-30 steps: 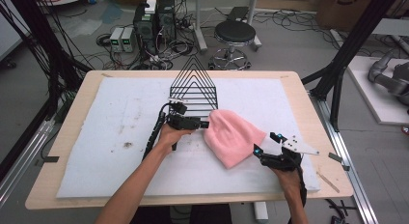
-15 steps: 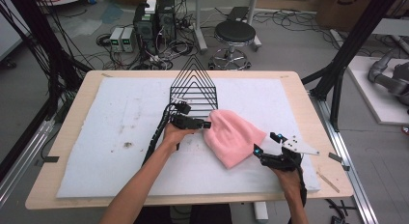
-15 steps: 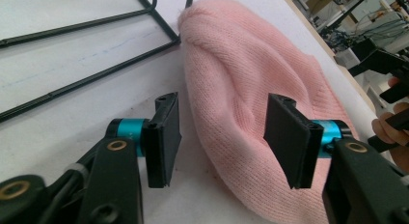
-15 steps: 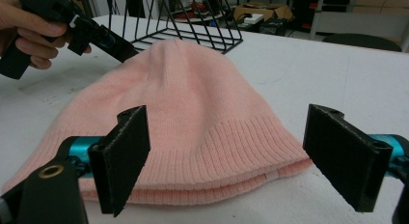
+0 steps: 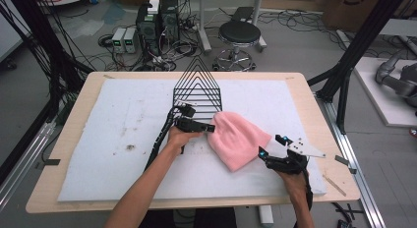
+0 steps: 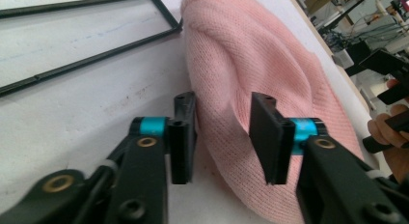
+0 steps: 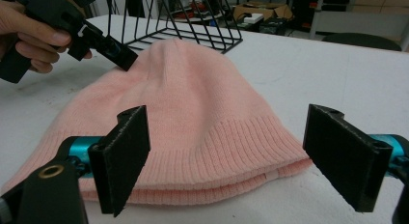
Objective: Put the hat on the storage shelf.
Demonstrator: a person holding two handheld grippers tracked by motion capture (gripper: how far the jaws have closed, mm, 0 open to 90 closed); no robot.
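Pink knitted beanie lies flat on the white pad of the worktop, just in front of the black wire rack, its ribbed brim turned toward the right tongs. Left tongs have just been closing, and a fold of the beanie's crown stands between their jaws; whether the pads already press on the knit I cannot tell. Right tongs stand wide open just beside the beanie's brim, apart from it.
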